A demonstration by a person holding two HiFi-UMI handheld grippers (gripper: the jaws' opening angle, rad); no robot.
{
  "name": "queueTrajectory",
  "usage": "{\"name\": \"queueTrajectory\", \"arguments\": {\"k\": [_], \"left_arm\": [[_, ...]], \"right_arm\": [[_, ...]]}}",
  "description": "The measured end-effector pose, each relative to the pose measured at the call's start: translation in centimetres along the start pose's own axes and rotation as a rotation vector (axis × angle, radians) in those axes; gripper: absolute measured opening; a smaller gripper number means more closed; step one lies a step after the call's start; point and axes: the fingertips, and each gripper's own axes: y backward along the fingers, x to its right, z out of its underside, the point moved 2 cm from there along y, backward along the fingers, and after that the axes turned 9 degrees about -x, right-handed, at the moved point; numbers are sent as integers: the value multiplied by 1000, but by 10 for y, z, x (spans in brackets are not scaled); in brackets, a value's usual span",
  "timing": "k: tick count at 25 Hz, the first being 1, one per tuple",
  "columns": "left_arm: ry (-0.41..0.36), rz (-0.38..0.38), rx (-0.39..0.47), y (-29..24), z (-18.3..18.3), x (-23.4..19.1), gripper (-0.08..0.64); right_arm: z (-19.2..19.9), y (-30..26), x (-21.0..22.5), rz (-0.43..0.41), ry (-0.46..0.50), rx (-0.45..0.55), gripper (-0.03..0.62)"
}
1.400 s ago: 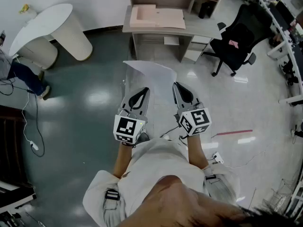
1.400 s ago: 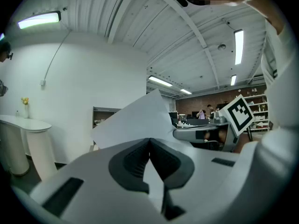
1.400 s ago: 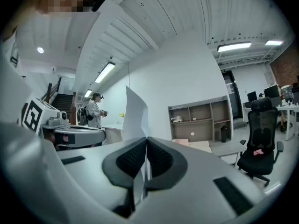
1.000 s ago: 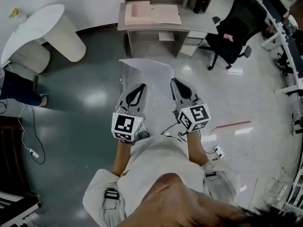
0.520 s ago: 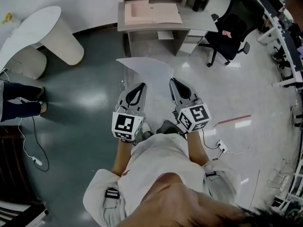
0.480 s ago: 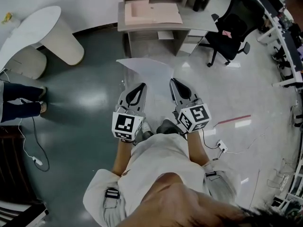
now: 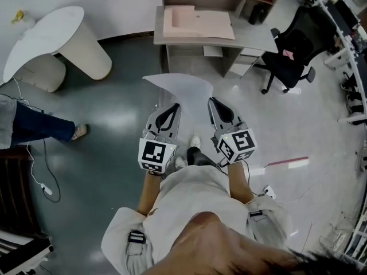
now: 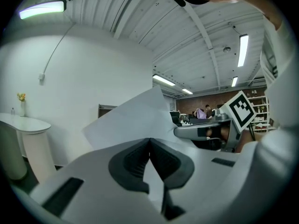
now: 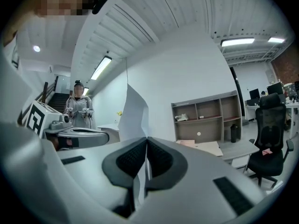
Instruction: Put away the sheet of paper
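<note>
Sheet of paper (image 7: 180, 90): hanging in mid-air above the floor (image 7: 109, 153), near edge being pinched by left tongs (image 7: 174, 109) and right tongs (image 7: 213, 102), both clamping down, likely spreading it flat for the far bench (image 7: 252, 36).

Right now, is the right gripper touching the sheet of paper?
Touching. In the right gripper view, the right gripper is shut on the sheet of paper, its edge pinched between the pads.
</note>
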Motion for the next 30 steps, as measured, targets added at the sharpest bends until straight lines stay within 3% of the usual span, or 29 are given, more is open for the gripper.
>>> {"name": "queueTrajectory", "arguments": {"k": [13, 30], "left_arm": [[-15, -71, -17, -93, -37, -24, 20], [-17, -73, -46, -164, -54, -31, 20]], "right_arm": [[-37, -64, 79, -102, -5, 24, 18], [-50, -93, 142, -116, -60, 28, 18]]}}
